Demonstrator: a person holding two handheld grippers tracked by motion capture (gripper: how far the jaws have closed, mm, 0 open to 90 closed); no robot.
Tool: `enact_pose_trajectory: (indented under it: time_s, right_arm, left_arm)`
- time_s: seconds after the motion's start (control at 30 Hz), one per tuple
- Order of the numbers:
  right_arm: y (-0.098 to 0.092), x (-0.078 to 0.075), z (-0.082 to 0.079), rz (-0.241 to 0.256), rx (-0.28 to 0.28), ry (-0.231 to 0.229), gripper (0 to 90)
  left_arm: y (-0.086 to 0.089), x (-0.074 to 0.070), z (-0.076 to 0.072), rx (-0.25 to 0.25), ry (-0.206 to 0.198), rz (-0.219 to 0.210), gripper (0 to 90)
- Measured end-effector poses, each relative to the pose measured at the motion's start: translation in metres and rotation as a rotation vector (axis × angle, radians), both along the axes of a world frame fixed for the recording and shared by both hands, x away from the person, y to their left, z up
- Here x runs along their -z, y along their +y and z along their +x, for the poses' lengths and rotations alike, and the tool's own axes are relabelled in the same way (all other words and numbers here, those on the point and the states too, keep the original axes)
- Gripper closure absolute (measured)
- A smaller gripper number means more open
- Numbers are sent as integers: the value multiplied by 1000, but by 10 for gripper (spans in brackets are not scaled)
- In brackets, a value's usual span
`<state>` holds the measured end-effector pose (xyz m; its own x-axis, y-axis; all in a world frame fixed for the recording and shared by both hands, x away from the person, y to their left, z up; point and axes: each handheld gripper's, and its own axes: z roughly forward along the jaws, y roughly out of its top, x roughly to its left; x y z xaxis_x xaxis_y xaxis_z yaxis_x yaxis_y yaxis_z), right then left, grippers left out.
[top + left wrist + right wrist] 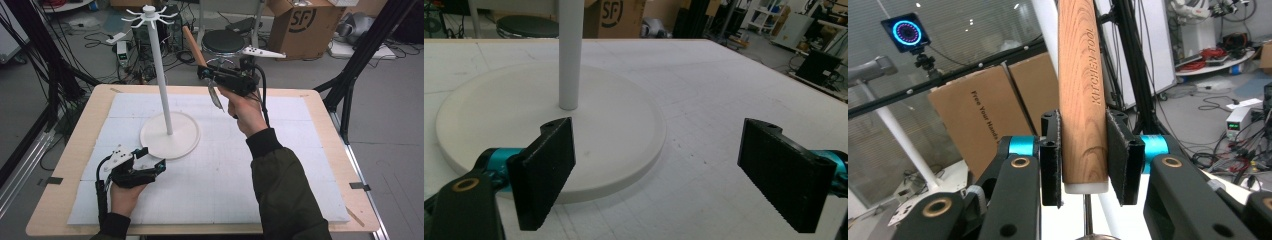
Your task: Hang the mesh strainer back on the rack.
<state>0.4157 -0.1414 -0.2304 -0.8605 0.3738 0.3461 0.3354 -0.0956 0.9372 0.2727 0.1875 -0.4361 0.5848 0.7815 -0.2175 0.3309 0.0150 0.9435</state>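
Right tongs [1083, 160] clamp the wooden handle [1082, 90] between their jaws.

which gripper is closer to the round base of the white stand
Left. The left gripper sits open right at the near edge of the stand's base; the right gripper is raised beyond it, clamping a wooden-handled utensil.

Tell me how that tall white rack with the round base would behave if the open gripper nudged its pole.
The white rack would probably resist a low nudge: its base is a wide flat disc. A push higher up the thin pole looks likelier to rock it, since the pole is tall and carries a hook ring on top. It seems rigid, so it would slide or tilt rather than bend.
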Motion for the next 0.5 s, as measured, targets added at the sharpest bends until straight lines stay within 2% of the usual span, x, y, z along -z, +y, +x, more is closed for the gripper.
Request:
enact_pose_trajectory:
  time_s: [0.27, 0.4, 0.5]
  right_arm:
    - [15, -18, -3, 19, 0, -49, 713]
    - [20, -23, -9, 9, 25, -83, 713]
    - [23, -24, -11, -1, 30, -79, 713]
  left_arm:
    - [0, 1, 5, -1, 3, -20, 161]
    - [0, 0, 4, 2, 2, -23, 161]
    - [-1, 0, 4, 6, 3, -20, 161]
